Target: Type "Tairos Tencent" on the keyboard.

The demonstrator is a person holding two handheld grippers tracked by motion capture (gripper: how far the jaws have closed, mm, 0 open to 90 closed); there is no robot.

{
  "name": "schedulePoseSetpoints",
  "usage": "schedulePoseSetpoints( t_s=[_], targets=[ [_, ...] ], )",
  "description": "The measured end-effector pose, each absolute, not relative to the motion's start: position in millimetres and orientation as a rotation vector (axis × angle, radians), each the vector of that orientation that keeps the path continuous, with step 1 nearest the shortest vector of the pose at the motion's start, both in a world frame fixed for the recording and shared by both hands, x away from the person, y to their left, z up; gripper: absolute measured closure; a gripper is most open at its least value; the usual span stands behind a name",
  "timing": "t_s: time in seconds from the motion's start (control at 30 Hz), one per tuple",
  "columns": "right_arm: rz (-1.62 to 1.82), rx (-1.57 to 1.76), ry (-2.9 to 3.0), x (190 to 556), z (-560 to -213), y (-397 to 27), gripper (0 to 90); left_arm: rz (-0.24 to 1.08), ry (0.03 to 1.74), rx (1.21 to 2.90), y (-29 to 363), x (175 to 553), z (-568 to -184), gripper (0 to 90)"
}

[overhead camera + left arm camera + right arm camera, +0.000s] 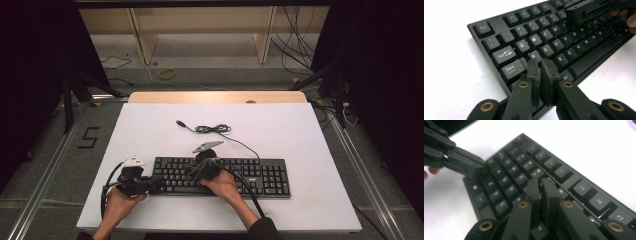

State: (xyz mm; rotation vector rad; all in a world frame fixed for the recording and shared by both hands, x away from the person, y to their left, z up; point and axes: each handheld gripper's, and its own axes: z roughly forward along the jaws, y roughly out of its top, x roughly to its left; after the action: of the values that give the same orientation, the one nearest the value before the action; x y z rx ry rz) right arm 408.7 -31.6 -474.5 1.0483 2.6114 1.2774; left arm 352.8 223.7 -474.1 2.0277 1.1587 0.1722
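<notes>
Black keyboard (222, 176) near front table (300, 130) edge, both claws closed, open white surface behind

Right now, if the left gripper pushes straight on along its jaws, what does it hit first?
The keyboard. The left gripper, jaws nearly together with nothing between them, points at the left letter keys near A and Caps Lock. Whether it already touches is unclear.

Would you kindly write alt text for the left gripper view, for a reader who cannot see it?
The left tool, its two black jaws nearly together with nothing between them, points at the left end of a black plastic computer keyboard near the Caps Lock key. The keyboard lies on a white table, and the other tool hovers over keys at upper right.
</notes>
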Motion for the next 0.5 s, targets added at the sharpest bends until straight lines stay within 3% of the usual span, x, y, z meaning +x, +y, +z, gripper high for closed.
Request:
schedulePoseSetpoints(
  t_s=[0.27,0.33,0.5],
  targets=[
    [1.335,1.041,2.581,406,-466,-41,74.2,0.172,1.098,1.983,219,351,-471,75.7],
    [1.358,1.032,2.568,404,-463,-46,66.2,0.173,1.086,1.972,219,352,-470,70.3],
    [1.381,1.044,2.560,398,-459,-53,56.8,0.163,1.071,1.931,219,353,-469,61.7]
  ],
)
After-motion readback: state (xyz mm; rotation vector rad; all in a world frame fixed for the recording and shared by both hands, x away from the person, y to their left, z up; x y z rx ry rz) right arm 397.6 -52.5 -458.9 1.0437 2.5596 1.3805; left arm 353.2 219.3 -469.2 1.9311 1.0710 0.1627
